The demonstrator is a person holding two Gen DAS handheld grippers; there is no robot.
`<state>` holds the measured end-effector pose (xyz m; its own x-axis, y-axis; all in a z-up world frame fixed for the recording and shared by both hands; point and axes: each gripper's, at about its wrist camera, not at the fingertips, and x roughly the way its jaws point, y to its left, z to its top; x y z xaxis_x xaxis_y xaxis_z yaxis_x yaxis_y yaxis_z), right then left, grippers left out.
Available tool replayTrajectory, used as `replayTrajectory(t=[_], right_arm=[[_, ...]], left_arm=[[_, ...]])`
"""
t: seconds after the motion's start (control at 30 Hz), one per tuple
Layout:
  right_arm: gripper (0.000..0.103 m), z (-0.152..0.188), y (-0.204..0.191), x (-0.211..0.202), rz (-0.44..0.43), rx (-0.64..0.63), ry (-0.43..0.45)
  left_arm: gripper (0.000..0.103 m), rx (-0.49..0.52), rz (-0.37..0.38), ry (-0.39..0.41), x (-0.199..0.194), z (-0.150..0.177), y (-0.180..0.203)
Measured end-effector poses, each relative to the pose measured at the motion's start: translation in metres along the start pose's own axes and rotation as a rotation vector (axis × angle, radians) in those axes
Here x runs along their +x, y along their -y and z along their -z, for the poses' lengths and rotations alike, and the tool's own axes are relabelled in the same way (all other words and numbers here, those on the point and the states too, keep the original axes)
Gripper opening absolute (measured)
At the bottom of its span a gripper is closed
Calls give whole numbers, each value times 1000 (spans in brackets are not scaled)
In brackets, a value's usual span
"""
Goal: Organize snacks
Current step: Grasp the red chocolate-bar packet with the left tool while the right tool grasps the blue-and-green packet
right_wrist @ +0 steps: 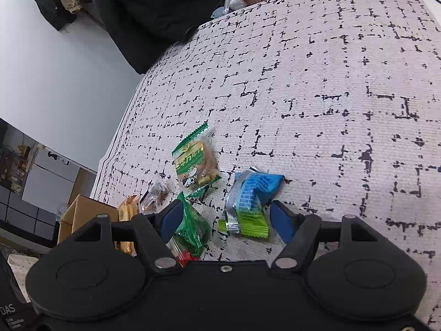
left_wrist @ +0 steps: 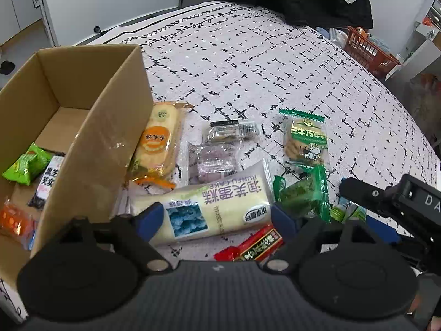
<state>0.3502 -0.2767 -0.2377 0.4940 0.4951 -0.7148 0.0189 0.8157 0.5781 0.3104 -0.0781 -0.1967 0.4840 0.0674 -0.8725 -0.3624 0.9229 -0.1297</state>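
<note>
Between the 2 blue pads of the left gripper (left_wrist: 216, 218) lies a long pale cake pack (left_wrist: 212, 207), flat on the patterned tablecloth (left_wrist: 275, 69); the jaws stand wide to either side of it, and whether the pads touch the wrapper cannot be told. Just below the pack, closest to the gripper body, a red and black snack bar (left_wrist: 253, 247) pokes out. Beyond the pack, straight ahead of the fingers, sit a clear purple-tinted packet (left_wrist: 213, 161) and a small clear packet with dark contents (left_wrist: 233, 131). Ahead and to the left an orange-labelled bread pack (left_wrist: 160, 143) leans against the side of an open cardboard box (left_wrist: 102, 127), which already holds a light green packet (left_wrist: 26, 164), a black and white packet (left_wrist: 46, 182) and an orange packet (left_wrist: 13, 220). Ahead and to the right lies a green biscuit packet (left_wrist: 306, 140), with a dark green packet (left_wrist: 300, 195) nearer the right pad.

In the right wrist view, the right gripper (right_wrist: 224, 220) hangs open over the cloth with nothing clamped. A blue and lime sachet (right_wrist: 248, 201) lies between its pads, nearer the right one; the dark green packet (right_wrist: 193, 226) lies against the left pad. The green biscuit packet (right_wrist: 195, 162) lies just ahead, and the box (right_wrist: 82, 215) is far off to the left.
</note>
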Motion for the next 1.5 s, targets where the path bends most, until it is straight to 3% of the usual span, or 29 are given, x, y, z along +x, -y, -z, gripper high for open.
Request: replayTrajectory(t=[0.17, 0.27, 0.37, 0.43, 0.5, 0.57, 0.73, 0.8, 1.03, 1.17, 1.33, 1.5], right_arm=[[69, 1, -2, 0, 4, -20, 4], [63, 1, 1, -2, 6, -5, 9], [48, 1, 3, -3, 21, 4, 15], [32, 1, 5, -3, 34, 8, 8], [30, 2, 7, -3, 37, 12, 6], [30, 2, 6, -4, 38, 10, 7], [27, 4, 6, -11, 52, 12, 16], [27, 4, 7, -13, 59, 15, 19], [27, 3, 8, -17, 73, 29, 23], [27, 3, 9, -17, 72, 38, 20], [27, 3, 9, -17, 69, 36, 16], [31, 2, 8, -16, 67, 20, 10]], left_arm=[[90, 44, -1, 27, 6, 1, 6], [93, 60, -5, 27, 8, 3, 8], [93, 44, 5, 8, 7, 6, 6], [93, 21, 22, -11, 7, 9, 2], [91, -1, 29, -34, 6, 12, 0], [87, -39, 42, -60, 6, 16, -4], [55, -87, 103, -69, 0, 22, -11], [49, -68, 97, -61, -4, 20, -9], [51, 43, 94, -13, -24, 7, 1], [57, 77, 111, -66, -19, 7, 7], [78, 14, 80, -111, -2, 17, 6], [79, -36, 70, -120, 8, 20, 9]])
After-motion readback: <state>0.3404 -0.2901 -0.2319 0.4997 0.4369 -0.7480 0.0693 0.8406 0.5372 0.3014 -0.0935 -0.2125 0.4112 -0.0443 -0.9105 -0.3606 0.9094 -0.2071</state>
